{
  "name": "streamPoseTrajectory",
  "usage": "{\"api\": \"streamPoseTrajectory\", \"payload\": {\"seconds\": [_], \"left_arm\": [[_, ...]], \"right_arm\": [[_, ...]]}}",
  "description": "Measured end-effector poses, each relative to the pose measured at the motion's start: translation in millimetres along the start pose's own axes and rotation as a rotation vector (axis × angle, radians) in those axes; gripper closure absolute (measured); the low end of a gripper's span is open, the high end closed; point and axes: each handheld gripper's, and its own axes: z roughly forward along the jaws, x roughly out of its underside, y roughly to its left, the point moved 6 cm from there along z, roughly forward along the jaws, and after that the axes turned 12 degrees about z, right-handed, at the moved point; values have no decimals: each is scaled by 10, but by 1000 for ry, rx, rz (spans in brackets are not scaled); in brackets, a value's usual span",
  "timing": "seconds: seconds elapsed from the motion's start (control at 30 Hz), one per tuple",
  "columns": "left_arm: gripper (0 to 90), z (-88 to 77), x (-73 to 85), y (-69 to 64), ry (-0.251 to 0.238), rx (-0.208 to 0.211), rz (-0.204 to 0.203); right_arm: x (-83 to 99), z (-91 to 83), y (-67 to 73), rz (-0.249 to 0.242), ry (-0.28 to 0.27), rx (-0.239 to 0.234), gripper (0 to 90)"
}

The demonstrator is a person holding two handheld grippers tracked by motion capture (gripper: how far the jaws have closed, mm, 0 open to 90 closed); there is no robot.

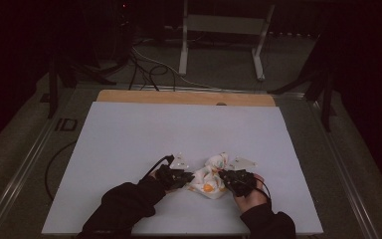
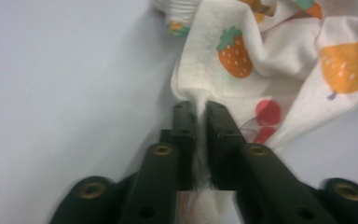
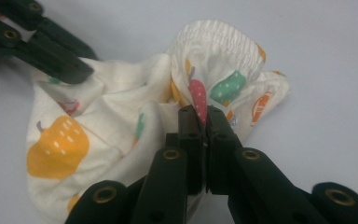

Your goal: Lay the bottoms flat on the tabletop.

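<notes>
Fruit-printed white cloth (image 1: pixel 209 180), seemingly crumpled, is pinched by left hand-held gripper (image 1: pixel 188 178) and right hand-held gripper (image 1: pixel 225 178).

Both forearms being extended from the near table edge in dark sleeves, left gripper (image 1: pixel 188 178) being held low and angled inward, jaws being pressed together on a pinch of fabric, right gripper (image 1: pixel 225 178) being aimed toward it, jaws likewise being clamped on cloth.

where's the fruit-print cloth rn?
High view: fruit-print cloth lies bunched on the white table, near its front edge, pinched between the left claw and right claw.
</notes>
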Motion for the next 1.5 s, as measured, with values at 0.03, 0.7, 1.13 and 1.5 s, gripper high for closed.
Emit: {"api": "streamPoseTrajectory", "payload": {"seconds": [0.03, 0.7, 1.13, 1.5], "left_arm": [[858, -30, -5, 11, 5, -22, -4], [801, -109, -245, -928, -56, 235, 105], [440, -153, -464, -462, -103, 91, 46], [392, 386, -665, -107, -28, 65, 10]], "right_arm": [[-3, -21, -24, 2, -7, 2, 872], [24, -328, -841, 269, -139, 81, 790], [-2, -529, -762, 303, -191, 134, 420], [188, -359, -398, 304, -96, 78, 323]]}}
